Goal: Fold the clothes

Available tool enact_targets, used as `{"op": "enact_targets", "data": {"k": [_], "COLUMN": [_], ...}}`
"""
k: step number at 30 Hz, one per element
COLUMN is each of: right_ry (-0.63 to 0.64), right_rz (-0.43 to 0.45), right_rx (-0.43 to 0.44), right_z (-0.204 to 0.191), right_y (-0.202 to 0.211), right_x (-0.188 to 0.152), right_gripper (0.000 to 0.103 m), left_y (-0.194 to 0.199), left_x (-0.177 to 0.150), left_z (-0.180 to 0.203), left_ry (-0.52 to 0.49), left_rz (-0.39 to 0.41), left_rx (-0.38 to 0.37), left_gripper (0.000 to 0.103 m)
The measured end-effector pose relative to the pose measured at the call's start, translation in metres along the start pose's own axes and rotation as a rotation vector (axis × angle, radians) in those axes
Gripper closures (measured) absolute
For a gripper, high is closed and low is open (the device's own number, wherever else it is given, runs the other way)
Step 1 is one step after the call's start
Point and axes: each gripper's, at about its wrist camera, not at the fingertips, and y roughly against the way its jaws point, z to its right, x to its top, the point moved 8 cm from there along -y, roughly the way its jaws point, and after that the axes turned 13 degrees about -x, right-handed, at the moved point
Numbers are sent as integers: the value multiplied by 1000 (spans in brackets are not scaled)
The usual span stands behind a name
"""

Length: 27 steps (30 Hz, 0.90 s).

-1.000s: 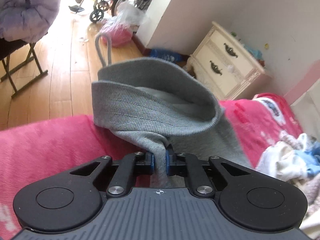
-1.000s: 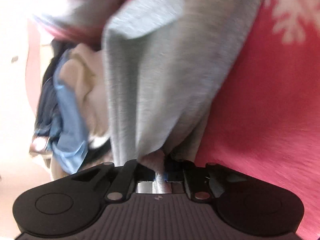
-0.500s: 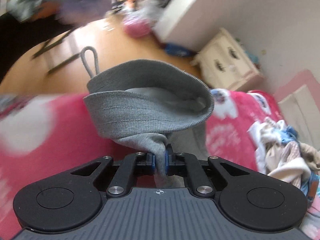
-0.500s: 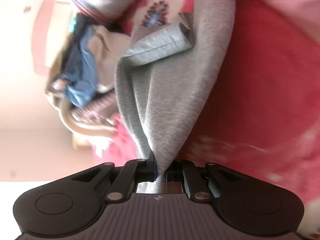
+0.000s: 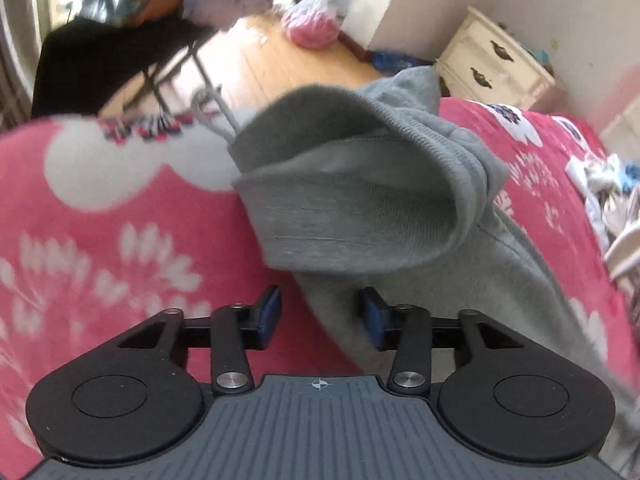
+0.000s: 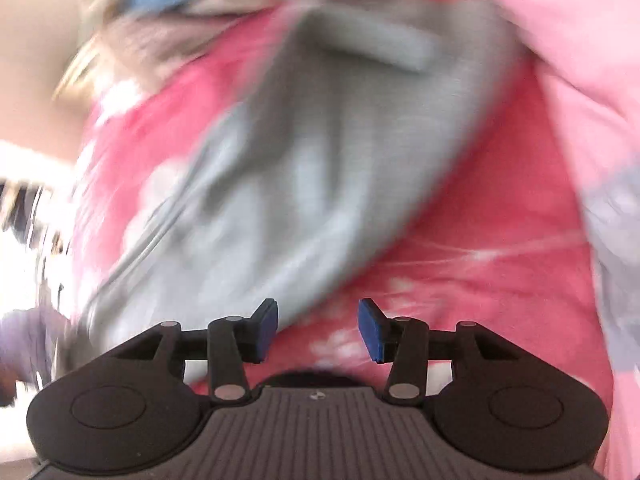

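Bedroom surroundings, left wrist view

A cream two-drawer wooden nightstand stands at two o'clock; a pink-filled plastic bag lies on the wooden plank floor at twelve; a black folding table sits at ten.

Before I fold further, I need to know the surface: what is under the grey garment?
The grey garment lies on a pink flowered blanket, which shows all around it. What the cloth covers directly beneath cannot be seen.

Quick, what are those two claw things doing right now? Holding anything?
Left gripper: just opened, gray sweatpants between its jaws, unpinched.
Right gripper: just opened, holding nothing.
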Motion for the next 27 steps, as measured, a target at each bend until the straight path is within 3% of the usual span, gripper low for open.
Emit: {"op": "enact_targets", "data": {"k": [3,7,10,11,12,15,18,21,25,27], "right_ry": [178,437,656,728,801,1024,1340,1671,2004,2118], "right_rz": [-6,-40,-9,24,57,157,348,563,738,757], "right_rx": [138,304,364,381,399,479,538,585,641,623], "right_z": [-80,-209,-291,-314,-337,-400,-456,-495,-531,-546], "right_y": [-3,-28,-40,-41,-43,-43,-50,-56,-79,-98], "right_x": [-9,-30,-58,-66,-74,-102,-135,-182,-229,-248], "right_gripper": [55,55,57,57,57,57,54,42,34,33], "left_y": [4,4,4,6,9,13,13,11,12,11], "left_x": [0,1,4,6,9,21,34,44,50,48], "left_z": [0,7,17,19,21,21,12,2,-2,1], "left_ry": [-126,-396,-632,-667,-694,-708,-661,-607,-691,-766], "left_rz": [26,56,108,129,150,188,196,184,144,113], "left_rx": [32,129,205,210,211,197,159,84,33,18], "left_gripper": [56,52,52,59,70,83,85,87,88,90]}}
